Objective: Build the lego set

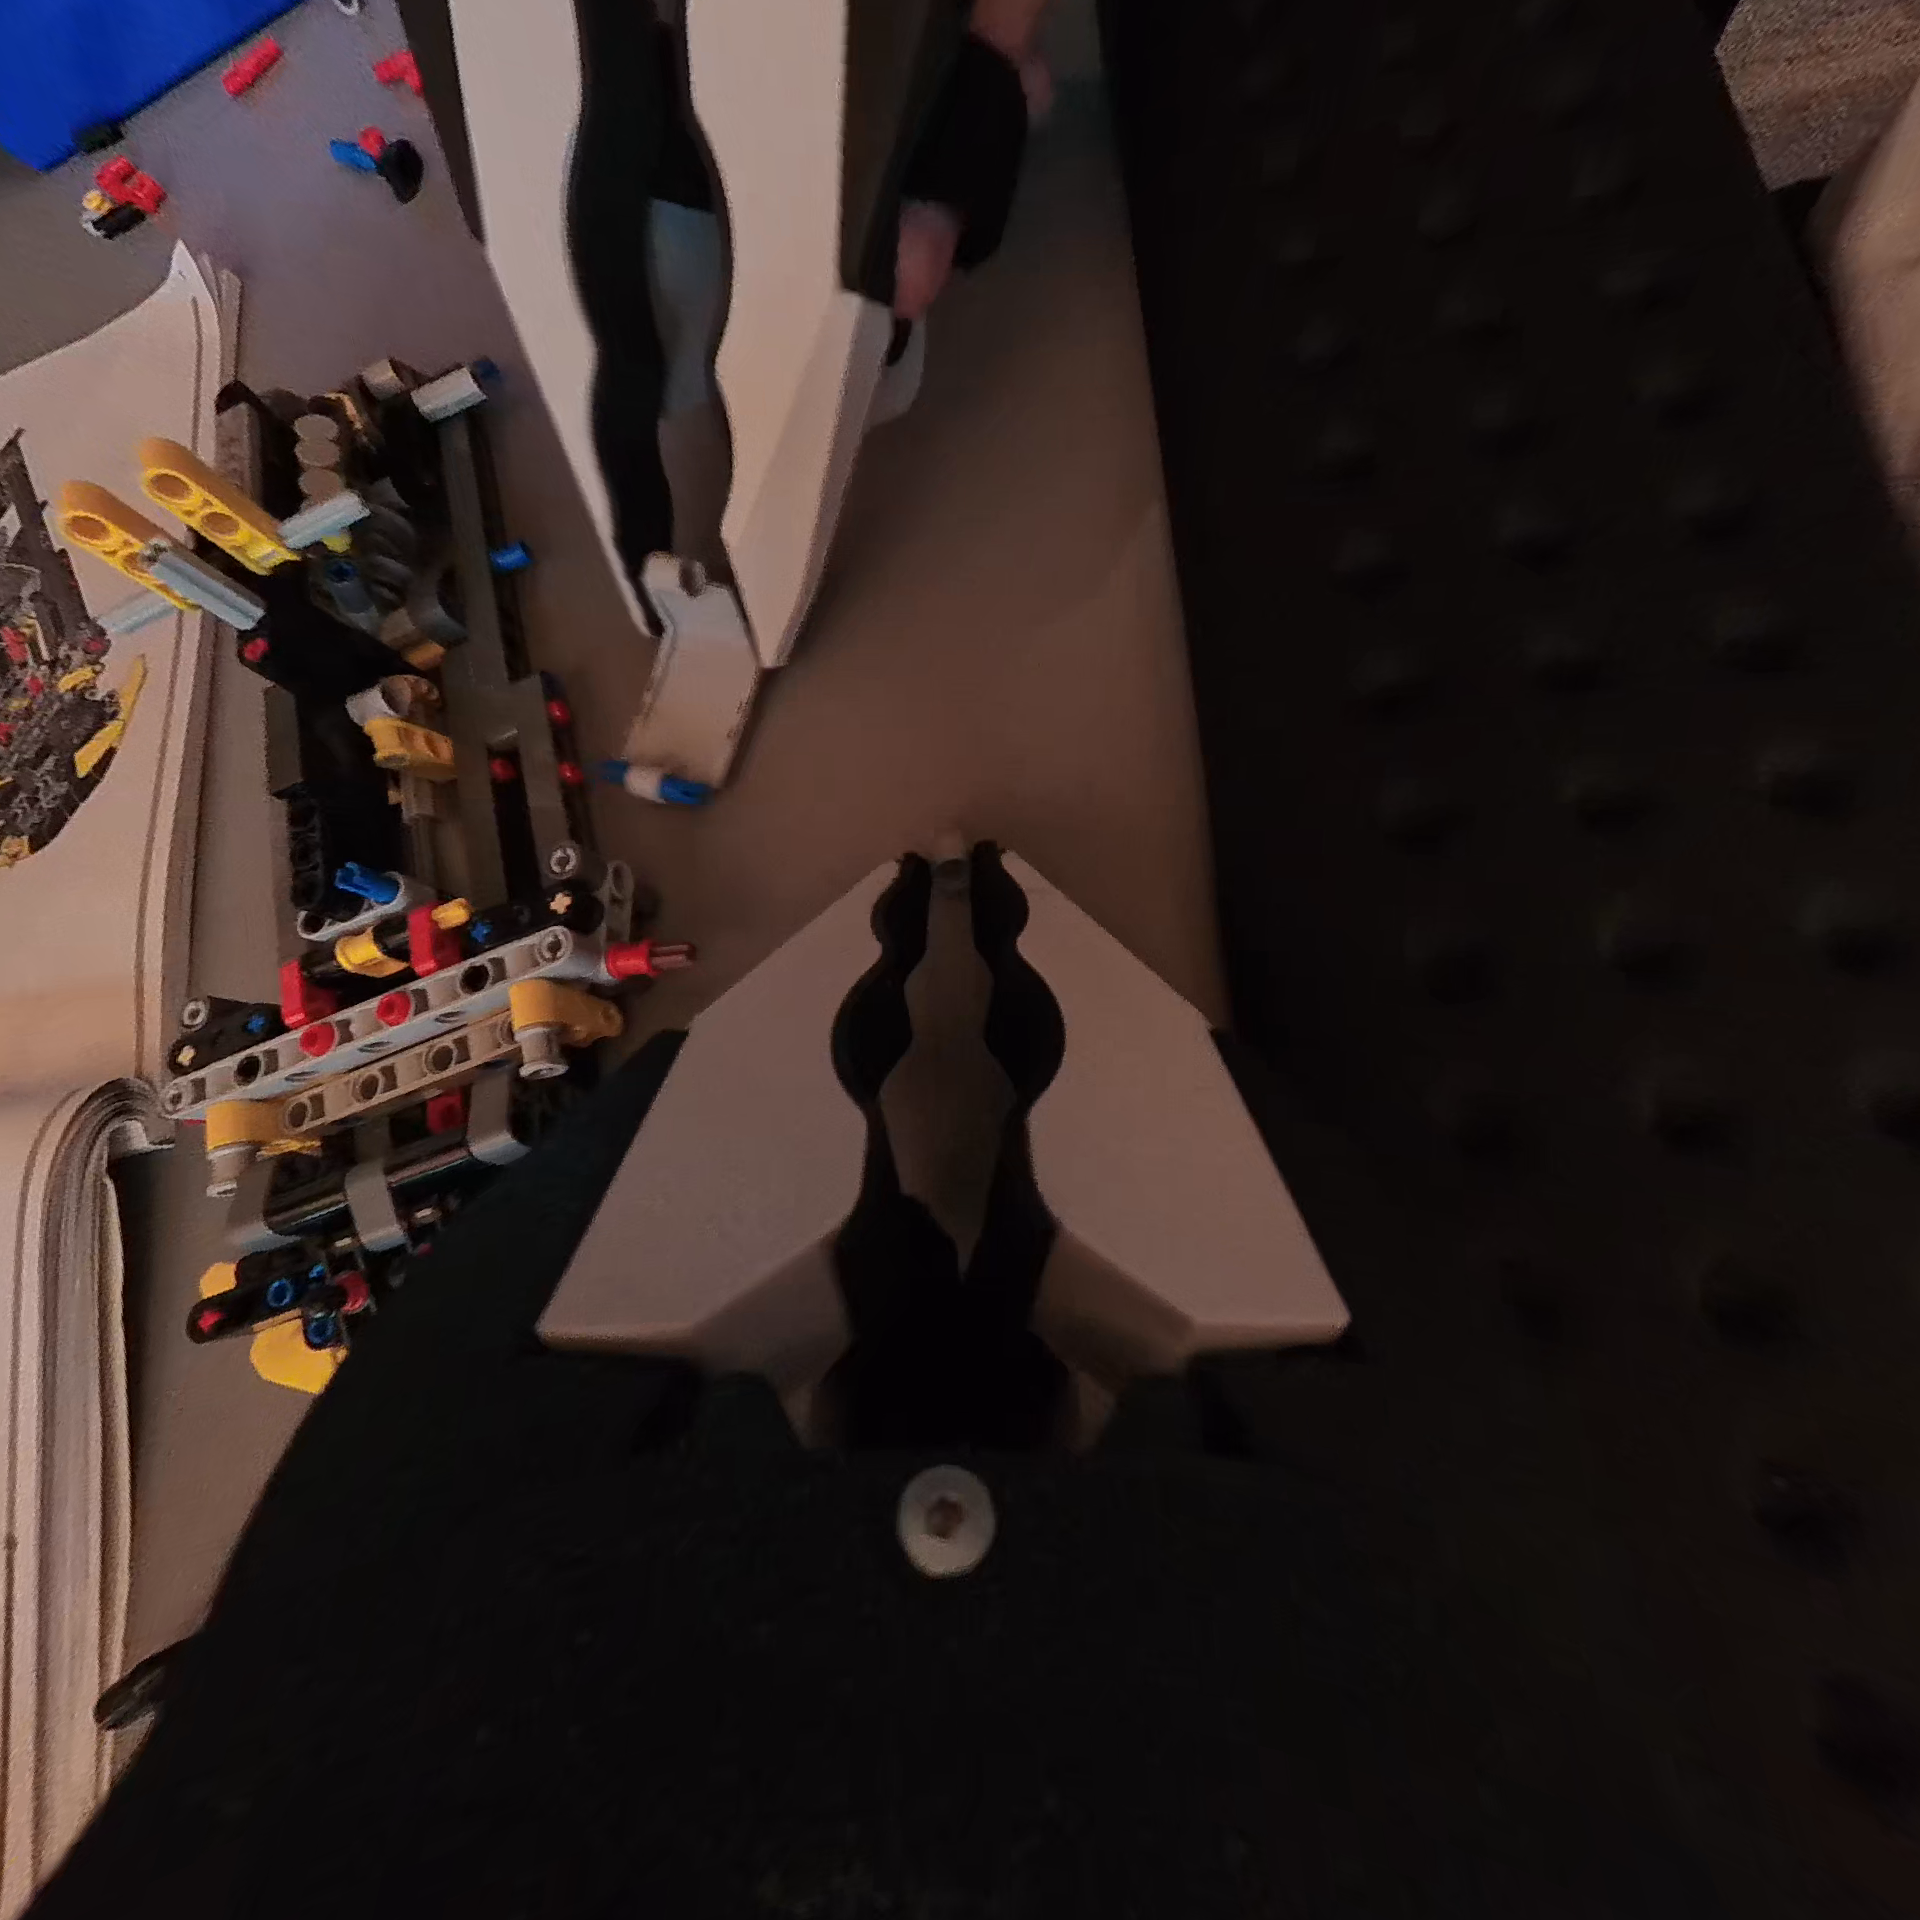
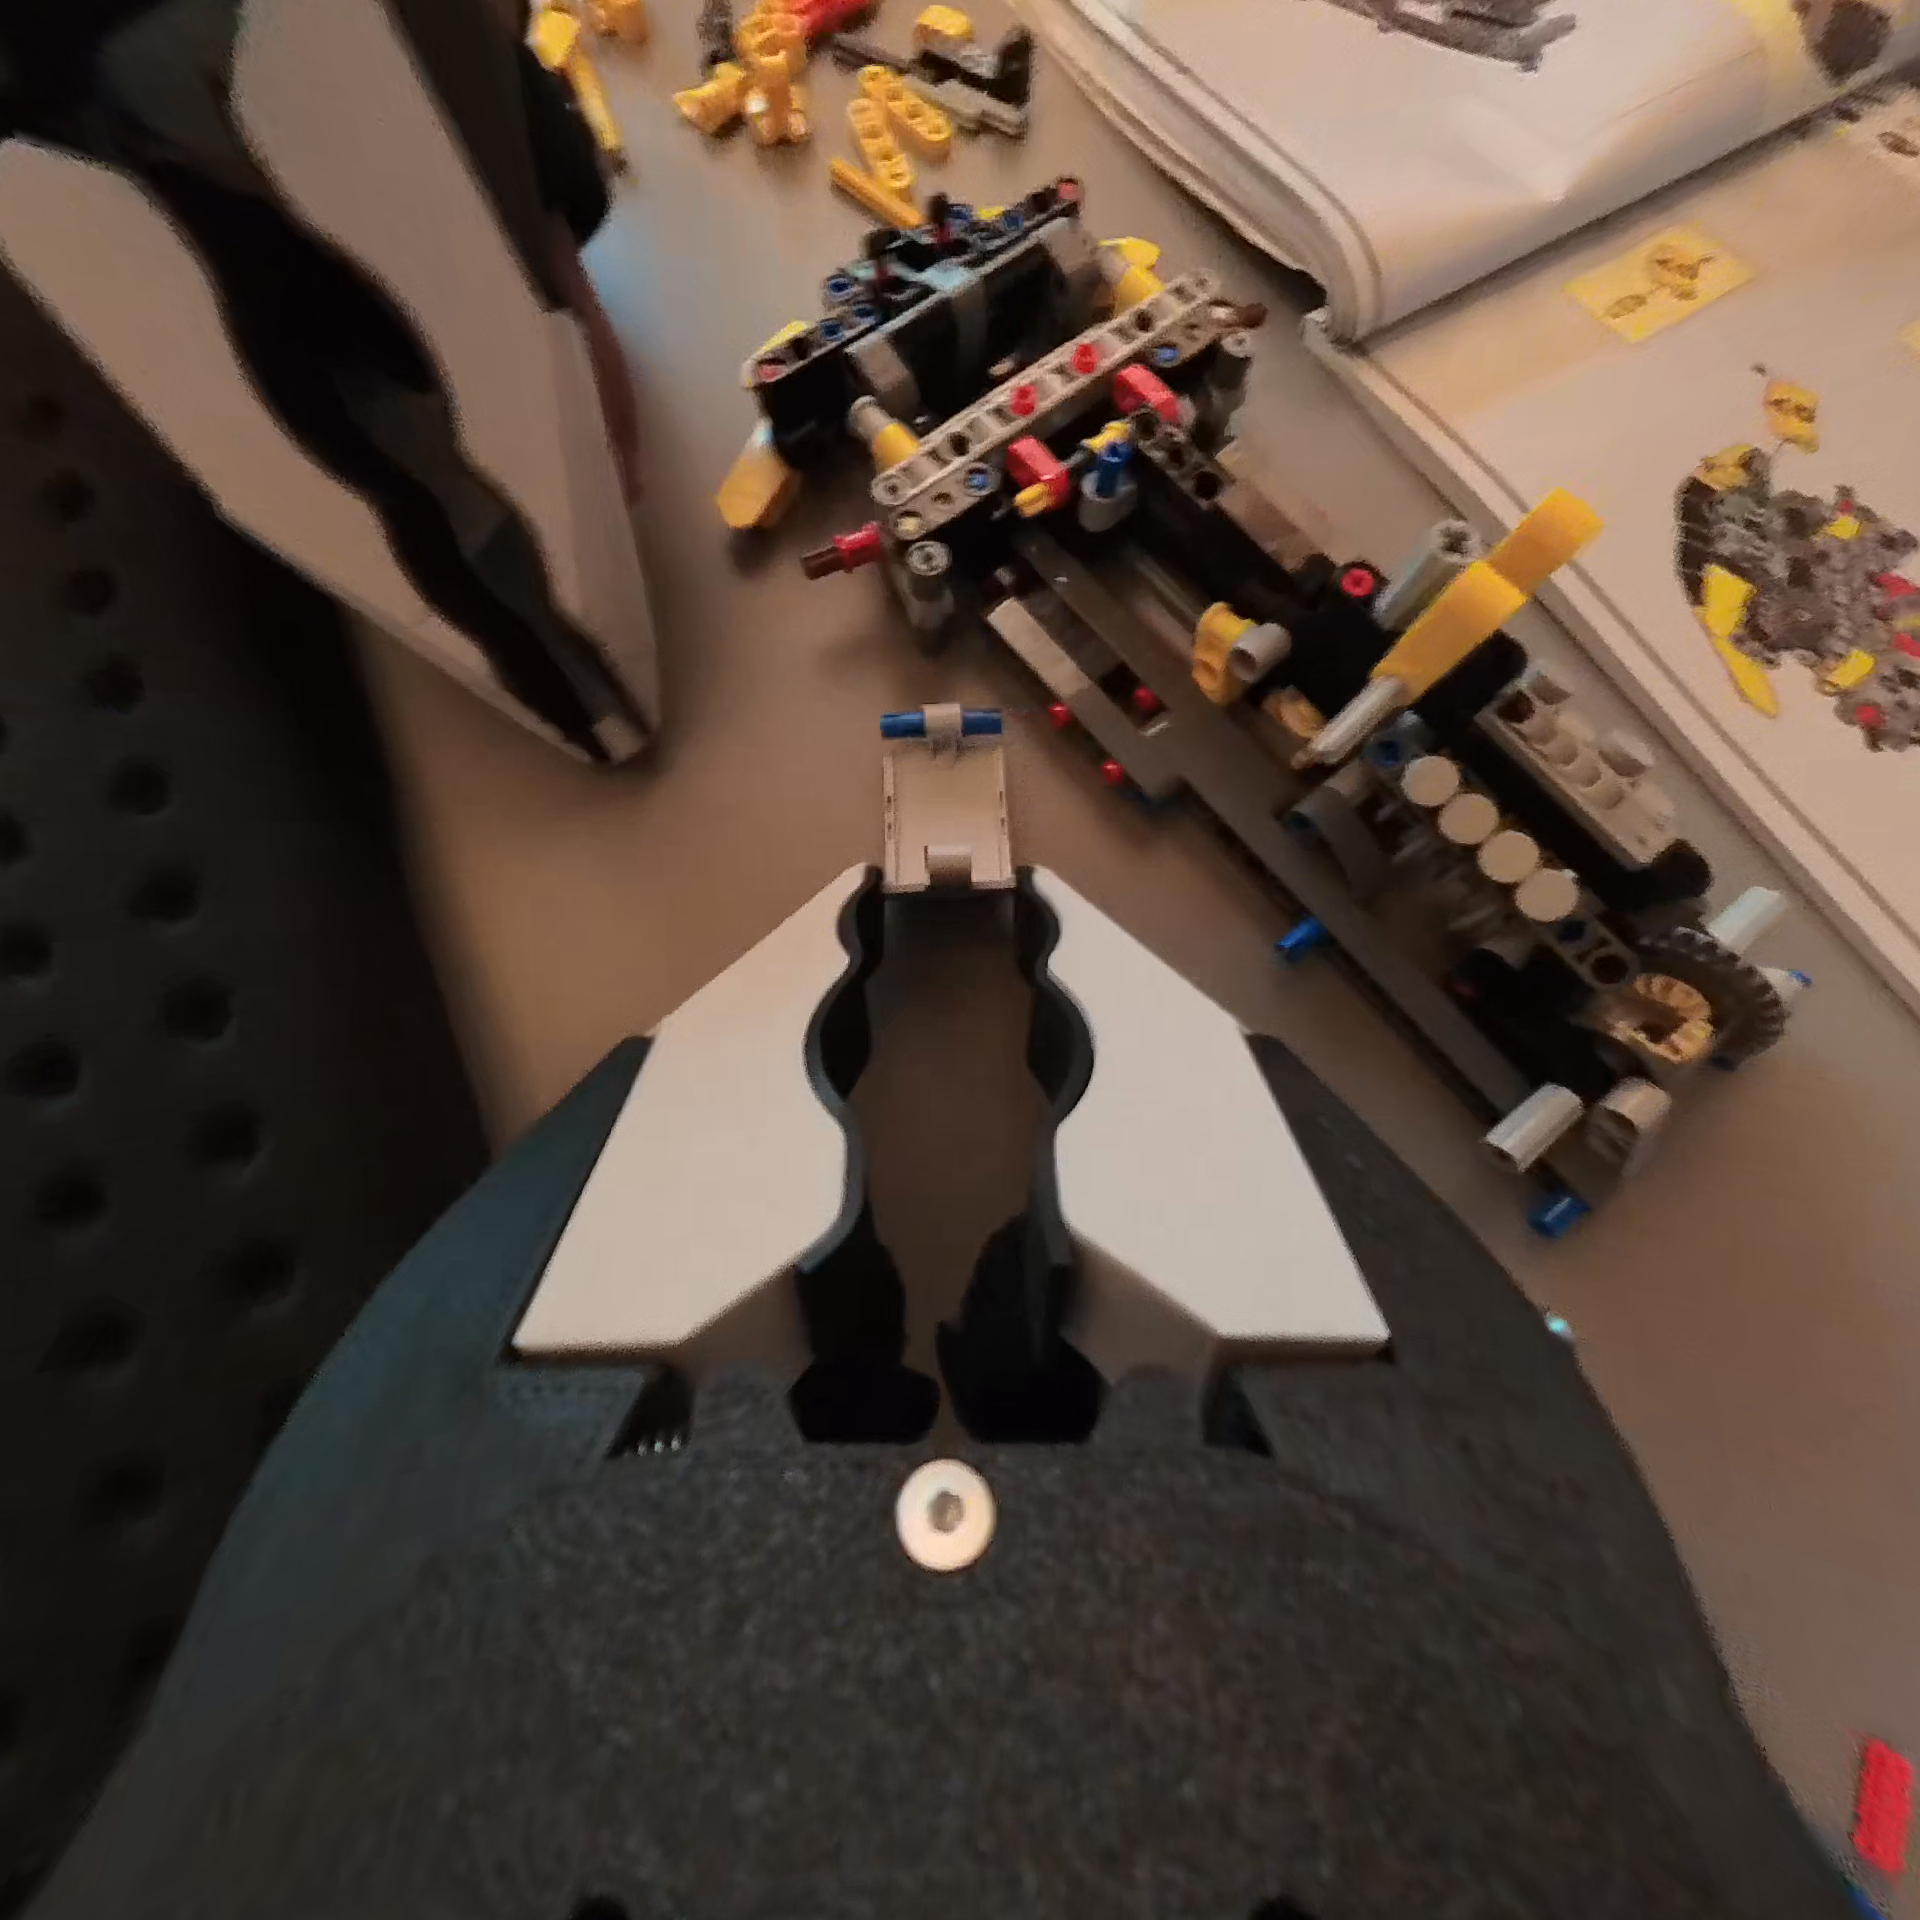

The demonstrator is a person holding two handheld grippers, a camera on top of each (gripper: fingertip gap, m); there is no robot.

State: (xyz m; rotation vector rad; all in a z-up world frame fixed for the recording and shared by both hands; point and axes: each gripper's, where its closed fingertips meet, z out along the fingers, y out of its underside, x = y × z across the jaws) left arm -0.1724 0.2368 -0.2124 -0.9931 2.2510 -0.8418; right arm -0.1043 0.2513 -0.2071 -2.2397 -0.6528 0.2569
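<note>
Right gripper (image 2: 948,878) clamping one grey piece (image 2: 943,821), one chassis (image 2: 1195,665)

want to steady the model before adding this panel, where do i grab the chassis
Grip the chassis across its slimmer middle, coming from above with jaws on the long straight side rails; both ends bristle with pins, gears and angled beams.

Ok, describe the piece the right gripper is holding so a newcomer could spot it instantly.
Start at the long black-and-grey lego chassis lying diagonally on the table beside the open instruction booklet. Just off its near side, the right gripper pinches a light grey panel by its near end. Unlike the loose yellow parts further back, it is flat, grey, and carries a blue pin crosswise at its far tip.
</note>
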